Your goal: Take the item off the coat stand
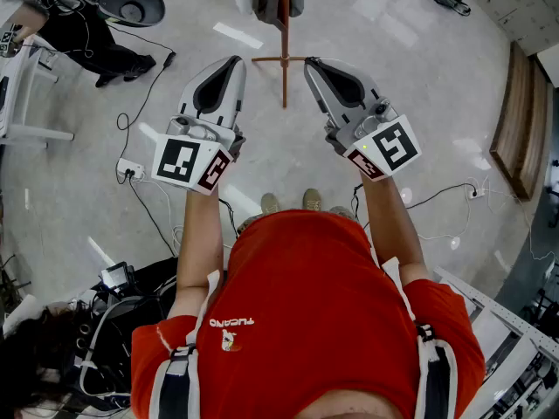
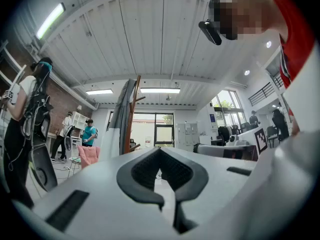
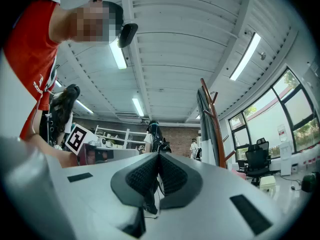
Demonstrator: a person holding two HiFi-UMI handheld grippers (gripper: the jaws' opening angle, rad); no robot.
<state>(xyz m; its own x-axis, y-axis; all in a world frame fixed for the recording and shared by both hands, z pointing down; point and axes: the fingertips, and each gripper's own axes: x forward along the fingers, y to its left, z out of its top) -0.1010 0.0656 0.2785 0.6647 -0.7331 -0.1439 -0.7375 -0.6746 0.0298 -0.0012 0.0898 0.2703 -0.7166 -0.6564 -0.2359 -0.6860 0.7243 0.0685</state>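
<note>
- The step in hand, as I judge it, is the approach. Both grippers are held short of the coat stand (image 1: 284, 33), one on either side of its pole, and neither touches it.
- The left gripper (image 1: 234, 59) has its jaws pressed together with nothing between them. The right gripper (image 1: 310, 61) is likewise closed and empty.
- To do this well, spread one gripper's jaws before reaching in. Pinch a fold of cloth high up by the stand's peg, then lift up and off. A sideways pull could tip the stand.
- The grey garment (image 2: 121, 119) hangs against the stand's pole, draped from near its top.
- Its long axis runs vertically, parallel to the pole, with the free end pointing at the floor.
</note>
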